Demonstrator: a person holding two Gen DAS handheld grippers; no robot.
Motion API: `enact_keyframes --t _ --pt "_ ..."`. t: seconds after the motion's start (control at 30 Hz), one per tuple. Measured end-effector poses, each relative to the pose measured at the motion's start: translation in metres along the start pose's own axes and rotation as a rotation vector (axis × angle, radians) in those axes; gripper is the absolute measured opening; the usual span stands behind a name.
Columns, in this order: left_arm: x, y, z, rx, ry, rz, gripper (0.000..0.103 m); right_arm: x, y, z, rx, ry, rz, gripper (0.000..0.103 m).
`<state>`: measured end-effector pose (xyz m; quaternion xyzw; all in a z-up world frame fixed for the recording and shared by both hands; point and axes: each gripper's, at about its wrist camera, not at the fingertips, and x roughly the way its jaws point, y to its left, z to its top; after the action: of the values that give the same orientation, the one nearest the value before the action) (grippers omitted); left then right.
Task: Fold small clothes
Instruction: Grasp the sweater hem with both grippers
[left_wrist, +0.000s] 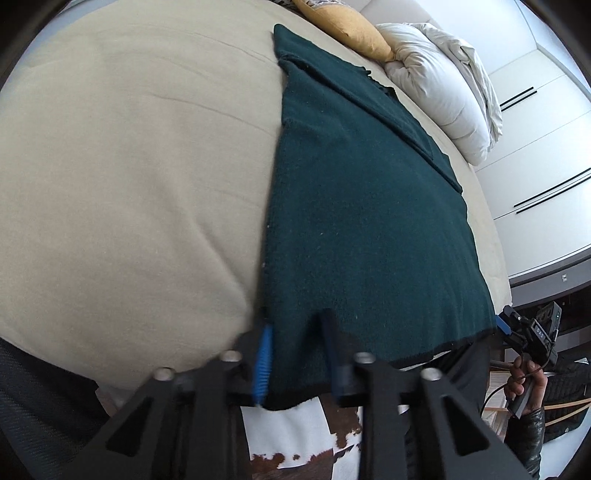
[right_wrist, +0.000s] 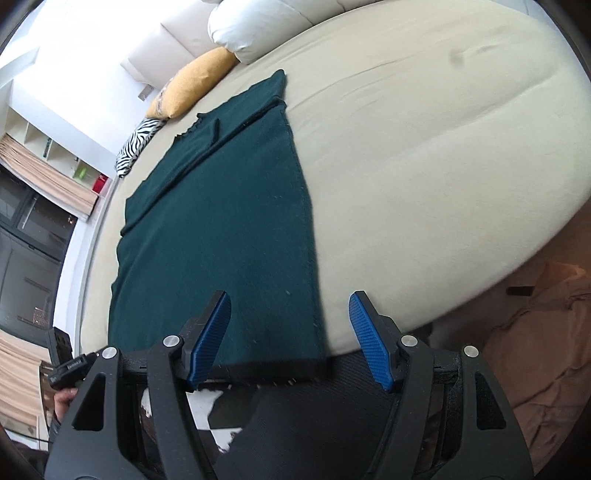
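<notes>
While dark green garment (left_wrist: 365, 229) lay flat on bed (left_wrist: 129, 177), left gripper (left_wrist: 299, 354) jaws straddled near left corner, grip uncertain; right gripper (right_wrist: 290, 332) jaws spread wide over near right corner.

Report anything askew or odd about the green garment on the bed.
The green garment lies mostly flat on the bed, but its near hem hangs over the bed's edge, and a folded-over flap along the far side lies skewed and rumpled.

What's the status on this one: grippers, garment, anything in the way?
Left gripper open at the near hem corner. Right gripper open, straddling the other near corner. Green garment flat on bed, part-folded. Nothing blocking.
</notes>
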<state>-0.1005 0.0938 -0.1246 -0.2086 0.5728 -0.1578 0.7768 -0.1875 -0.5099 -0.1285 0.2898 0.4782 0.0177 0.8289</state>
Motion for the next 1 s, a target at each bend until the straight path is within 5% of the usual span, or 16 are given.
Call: enact_keyframes --t 0.23,0.37,0.43,0.57,0.8,1.0 --pt "-0.001 -0.002 -0.002 0.009 -0.010 -0.009 0.007 0.002 -0.010 -0.006 0.019 0.050 -0.044 0.064" --pt "-0.007 -0.002 -0.005 0.027 -0.018 -0.009 0.006 0.007 -0.004 -0.009 -0.012 0.088 -0.058 0.056" --pt "-0.009 -0.004 -0.005 0.036 -0.025 -0.010 0.006 0.007 -0.003 -0.010 -0.014 0.093 -0.056 0.046" --pt "-0.011 -0.009 -0.005 0.058 -0.032 -0.017 0.006 0.005 -0.011 -0.010 0.006 0.096 -0.044 0.009" --pt "-0.030 -0.012 -0.001 0.043 -0.081 -0.085 0.006 -0.007 -0.004 -0.010 0.011 0.055 0.022 0.006" --pt "-0.047 -0.009 0.014 -0.039 -0.131 -0.221 0.005 -0.026 0.006 0.004 0.064 -0.028 0.172 0.006"
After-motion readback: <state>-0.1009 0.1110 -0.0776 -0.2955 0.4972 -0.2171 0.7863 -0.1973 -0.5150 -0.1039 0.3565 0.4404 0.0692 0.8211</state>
